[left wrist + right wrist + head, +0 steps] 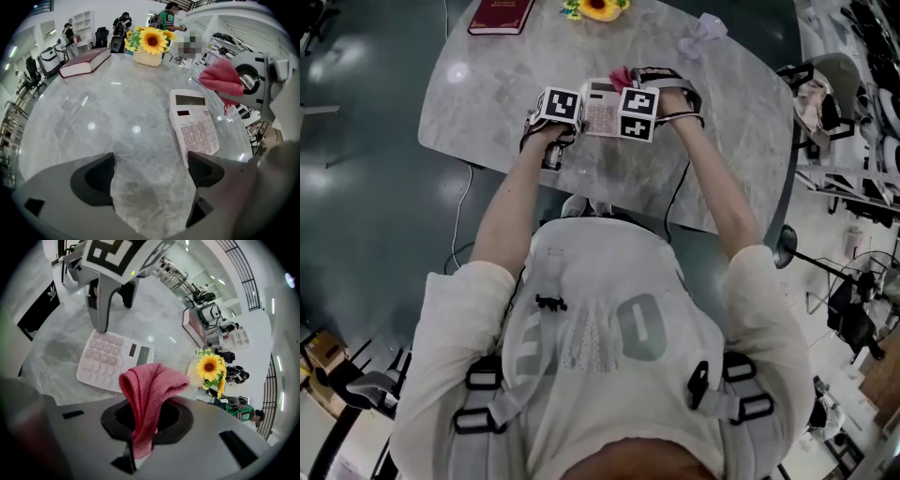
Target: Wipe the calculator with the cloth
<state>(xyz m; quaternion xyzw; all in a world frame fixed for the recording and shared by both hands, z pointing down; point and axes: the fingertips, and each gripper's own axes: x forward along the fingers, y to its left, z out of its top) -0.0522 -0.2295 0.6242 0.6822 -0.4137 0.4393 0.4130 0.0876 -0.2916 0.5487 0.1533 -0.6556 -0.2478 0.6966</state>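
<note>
Calculator, white with pale keys, is laid flat on the grey marble table, display end turned away from the person, and it is flanked by the two grippers. On its key end the left gripper is set low over the tabletop with its jaws spread wide; only bare marble is seen between them, and the right-hand jaw is placed just at the calculator's near corner, though contact there cannot be told. On the other side the right gripper is held with its jaws pressed together on a pink-red cloth, which is pinched at its lower end so that a folded hump is pushed up and forward out of the jaws. The cloth is kept raised near the calculator's display end. Farther off, at the table's far edge, a sunflower in a pale pot and a closed maroon book are seen, well apart from the calculator.
</note>
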